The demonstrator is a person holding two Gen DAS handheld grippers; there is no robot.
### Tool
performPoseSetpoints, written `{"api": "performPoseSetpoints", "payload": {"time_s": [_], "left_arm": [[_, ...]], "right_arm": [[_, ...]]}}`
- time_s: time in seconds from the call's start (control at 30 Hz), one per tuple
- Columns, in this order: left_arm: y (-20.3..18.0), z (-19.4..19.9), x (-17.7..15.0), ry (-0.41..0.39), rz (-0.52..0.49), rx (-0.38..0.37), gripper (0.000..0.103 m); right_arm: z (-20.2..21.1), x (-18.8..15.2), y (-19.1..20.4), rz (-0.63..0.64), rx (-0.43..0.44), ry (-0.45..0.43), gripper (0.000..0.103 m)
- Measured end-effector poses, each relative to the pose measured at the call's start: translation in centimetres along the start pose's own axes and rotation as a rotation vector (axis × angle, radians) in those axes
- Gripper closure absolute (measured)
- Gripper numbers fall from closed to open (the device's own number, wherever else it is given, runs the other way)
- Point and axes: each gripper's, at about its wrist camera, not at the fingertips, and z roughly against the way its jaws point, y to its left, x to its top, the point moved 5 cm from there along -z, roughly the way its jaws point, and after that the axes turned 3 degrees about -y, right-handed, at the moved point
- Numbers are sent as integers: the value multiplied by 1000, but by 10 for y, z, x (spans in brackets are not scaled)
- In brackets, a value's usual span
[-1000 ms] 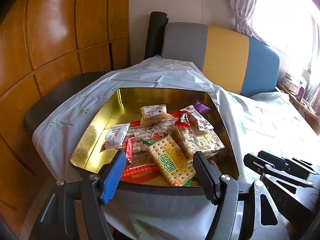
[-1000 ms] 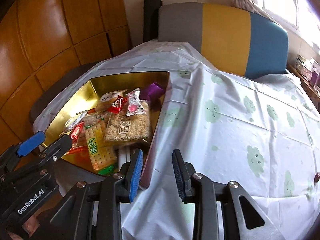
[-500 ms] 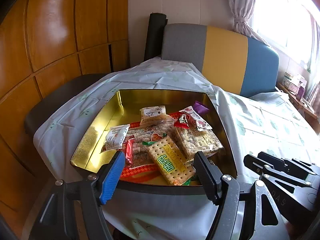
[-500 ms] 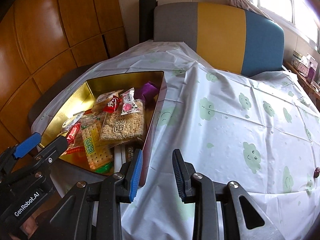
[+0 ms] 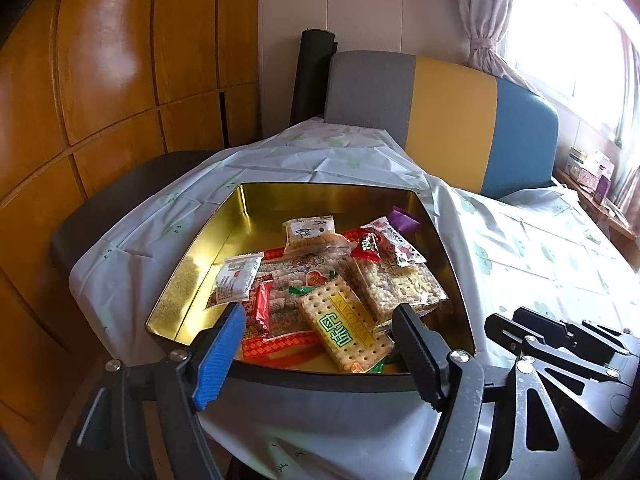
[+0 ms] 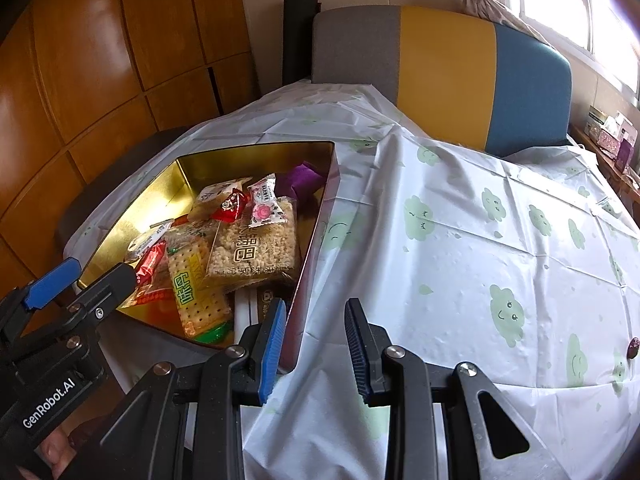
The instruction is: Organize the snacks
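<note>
Brimming with bright wrapped snacks, gold tin sits before widening, empty left tool.

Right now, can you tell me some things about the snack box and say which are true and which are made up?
1. The gold tin has snacks in it. True.
2. The cracker packet lies outside the tin. False: it lies inside, on other snacks.
3. The left gripper is squeezing a snack. False: its jaws are opening and nothing is between them.
4. The tablecloth has green clouds. True.
5. The right gripper holds nothing. True.
6. The purple wrapper is on the tablecloth. False: it is inside the tin.
</note>
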Motion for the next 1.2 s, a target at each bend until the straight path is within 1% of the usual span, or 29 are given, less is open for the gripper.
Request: {"api": "performPoseSetpoints", "payload": {"time_s": [1.0, 1.13, 1.2], "left_arm": [[1, 2, 3, -8, 7, -2, 27], [0, 3, 4, -28, -1, 3, 29], [0, 2, 3, -21, -1, -5, 29]], "right_arm": [[2, -1, -2, 13, -4, -2, 72], [2, -2, -5, 9, -6, -1, 72], [3, -2, -8, 6, -7, -2, 72]]}}
